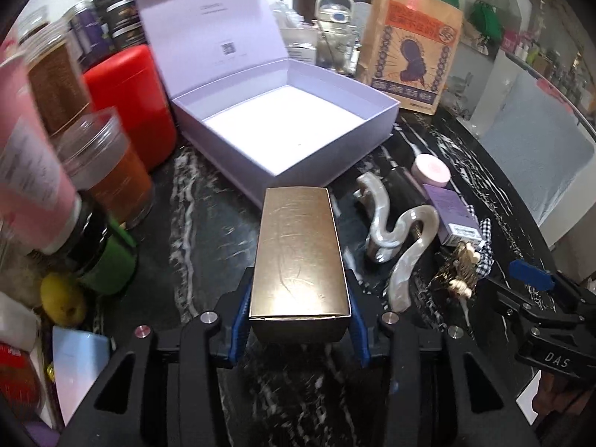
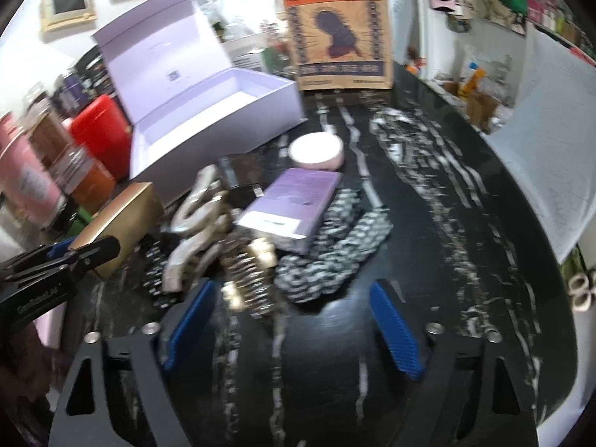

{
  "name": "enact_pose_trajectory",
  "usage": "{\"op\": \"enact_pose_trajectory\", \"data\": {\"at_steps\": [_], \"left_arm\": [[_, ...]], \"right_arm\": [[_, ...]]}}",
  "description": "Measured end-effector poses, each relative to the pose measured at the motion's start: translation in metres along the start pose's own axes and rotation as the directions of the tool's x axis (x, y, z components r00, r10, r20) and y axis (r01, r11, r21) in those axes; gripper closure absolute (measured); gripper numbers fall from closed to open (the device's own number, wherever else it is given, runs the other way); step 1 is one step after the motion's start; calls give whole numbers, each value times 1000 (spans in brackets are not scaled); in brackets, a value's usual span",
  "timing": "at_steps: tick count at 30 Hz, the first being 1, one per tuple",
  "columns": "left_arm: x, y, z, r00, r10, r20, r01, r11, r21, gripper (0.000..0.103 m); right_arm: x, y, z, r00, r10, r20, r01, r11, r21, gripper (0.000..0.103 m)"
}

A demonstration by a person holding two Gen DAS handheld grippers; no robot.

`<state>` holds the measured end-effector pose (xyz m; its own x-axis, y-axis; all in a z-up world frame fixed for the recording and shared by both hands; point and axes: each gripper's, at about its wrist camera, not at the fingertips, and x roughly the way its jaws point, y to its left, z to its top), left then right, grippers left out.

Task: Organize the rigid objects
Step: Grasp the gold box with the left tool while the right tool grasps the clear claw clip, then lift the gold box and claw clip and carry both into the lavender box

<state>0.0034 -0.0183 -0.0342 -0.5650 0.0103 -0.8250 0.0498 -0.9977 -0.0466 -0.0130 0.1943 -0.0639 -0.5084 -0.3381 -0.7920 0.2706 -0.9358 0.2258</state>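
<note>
Just short of the open lilac box [image 1: 287, 119], the left wrist view shows the left gripper [image 1: 300, 329] clenched on the near end of a gold carton [image 1: 298, 249], gripped across its narrow sides, likely so it can be carried into the box; its long axis runs straight away from the camera, far end aimed at the box's near wall. Right of that box in the right wrist view, the right gripper [image 2: 292, 326] stands released, grasping nothing, above a gilt hair comb [image 2: 249, 279], while the carton [image 2: 123, 219] lies left of the box's near corner, angled toward it.
</note>
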Motion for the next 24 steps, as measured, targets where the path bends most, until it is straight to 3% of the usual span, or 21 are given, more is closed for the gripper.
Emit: {"op": "enact_pose_trajectory", "data": {"at_steps": [9,18,24], "left_arm": [[-3,18,-16,1000,1,-9,-2,999,-53,59],[5,26,-21,1000,-12,-7,12,999,-49,59],[21,33,-24,998,-42,-50,39,997,-65,59]], "right_arm": [[20,18,-18,994,96,-43,-98,994,-50,57],[31,18,-16,995,95,-17,-96,994,-45,57],[34,26,-13,997,80,0,-80,994,-76,57]]}}
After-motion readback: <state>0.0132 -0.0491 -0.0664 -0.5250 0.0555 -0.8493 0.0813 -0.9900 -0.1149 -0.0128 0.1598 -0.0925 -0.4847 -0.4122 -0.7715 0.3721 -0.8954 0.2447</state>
